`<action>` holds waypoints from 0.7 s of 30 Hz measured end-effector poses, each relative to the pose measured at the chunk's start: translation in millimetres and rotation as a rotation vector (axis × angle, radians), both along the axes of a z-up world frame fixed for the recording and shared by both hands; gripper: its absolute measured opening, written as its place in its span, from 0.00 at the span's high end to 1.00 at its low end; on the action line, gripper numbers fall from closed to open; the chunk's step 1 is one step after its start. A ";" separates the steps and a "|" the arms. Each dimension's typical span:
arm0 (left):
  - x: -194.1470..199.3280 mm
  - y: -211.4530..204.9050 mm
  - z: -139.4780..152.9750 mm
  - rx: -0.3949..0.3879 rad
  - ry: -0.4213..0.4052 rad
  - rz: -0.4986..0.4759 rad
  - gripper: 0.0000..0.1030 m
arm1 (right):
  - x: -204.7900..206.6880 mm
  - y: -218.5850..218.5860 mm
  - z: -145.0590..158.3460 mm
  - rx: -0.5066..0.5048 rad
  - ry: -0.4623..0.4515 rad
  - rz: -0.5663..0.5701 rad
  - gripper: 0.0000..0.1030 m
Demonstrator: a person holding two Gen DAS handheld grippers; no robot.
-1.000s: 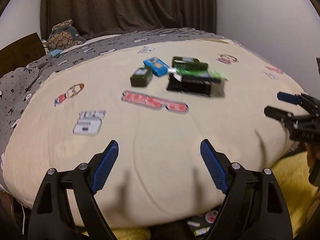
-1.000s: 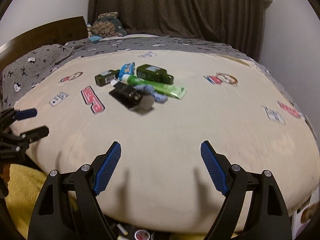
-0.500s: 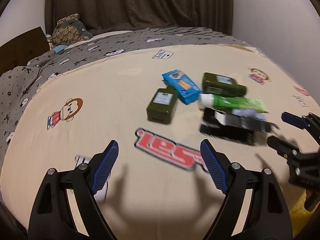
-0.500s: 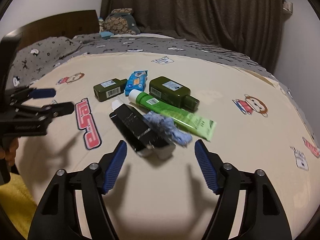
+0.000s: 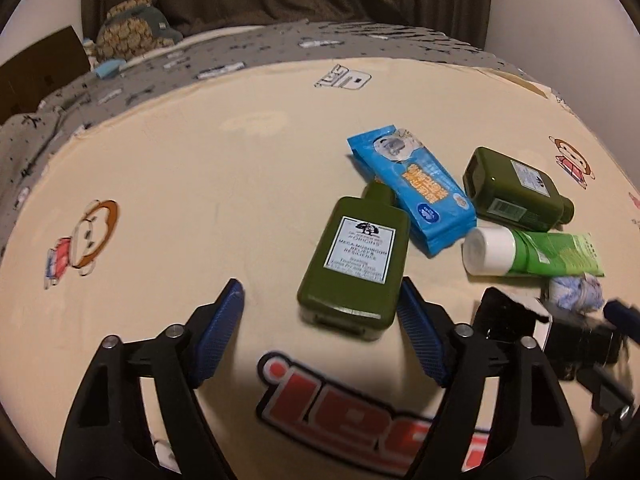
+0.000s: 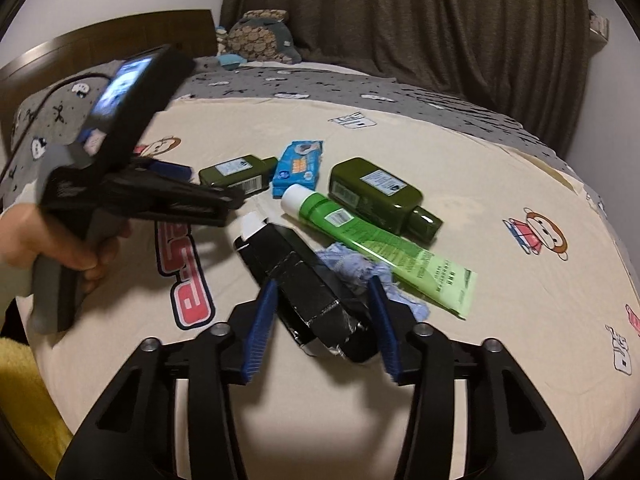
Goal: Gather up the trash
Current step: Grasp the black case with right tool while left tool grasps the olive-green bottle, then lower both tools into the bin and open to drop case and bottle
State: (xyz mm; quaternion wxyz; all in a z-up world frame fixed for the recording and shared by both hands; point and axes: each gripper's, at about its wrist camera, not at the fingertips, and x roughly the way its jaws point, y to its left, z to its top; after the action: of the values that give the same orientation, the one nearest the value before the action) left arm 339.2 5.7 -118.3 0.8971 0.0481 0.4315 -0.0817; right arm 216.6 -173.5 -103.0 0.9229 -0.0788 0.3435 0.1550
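Trash lies in a pile on the cream blanket (image 5: 180, 184). An olive bottle (image 5: 356, 264) rests flat, its base just inside my left gripper (image 5: 320, 285), whose jaws are closing without touching it. Beyond it are a blue wipes packet (image 5: 412, 192), a second olive bottle (image 5: 516, 192), a green tube (image 5: 532, 252) and a crumpled blue tissue (image 5: 576, 292). My right gripper (image 6: 323, 282) straddles the near end of a black taped box (image 6: 312, 292); its jaws are closing, with the pads close beside the box. A hand holds the left gripper (image 6: 212, 186) by the first bottle (image 6: 236, 172).
Grey patterned bedding (image 5: 280, 44) and a plush toy (image 5: 132, 28) lie at the far end by a wooden headboard (image 6: 100, 40). A dark curtain (image 6: 400, 12) hangs behind. Yellow fabric (image 6: 24, 400) shows past the bed's near-left edge.
Both grippers have moved forward over the bed up to the pile. The right jaws have narrowed around the black box. The left jaws have narrowed a little beside the olive bottle.
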 end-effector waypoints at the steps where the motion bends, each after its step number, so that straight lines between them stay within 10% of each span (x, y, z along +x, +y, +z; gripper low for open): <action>1: 0.6 0.4 0.7 -0.004 -0.003 -0.005 0.38 | -0.4 2.0 0.0 -0.002 -0.001 0.005 0.60; 3: 1.3 -0.8 2.9 -0.002 -0.010 -0.019 0.57 | -0.6 5.8 -0.3 -0.003 -0.003 0.016 0.61; 11: -1.1 1.7 4.6 0.027 -0.014 -0.042 0.58 | 15.7 14.3 -4.4 0.012 0.031 0.035 0.59; 21: -50.6 18.2 20.5 0.008 -0.068 -0.034 0.59 | -5.7 18.2 4.5 -0.023 0.007 0.061 0.79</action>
State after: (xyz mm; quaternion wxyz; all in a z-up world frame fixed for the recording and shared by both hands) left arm 288.6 23.9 -97.8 0.9095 0.0618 0.4004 -0.0934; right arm 211.0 -155.3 -98.4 0.9157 -0.0992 0.3457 0.1794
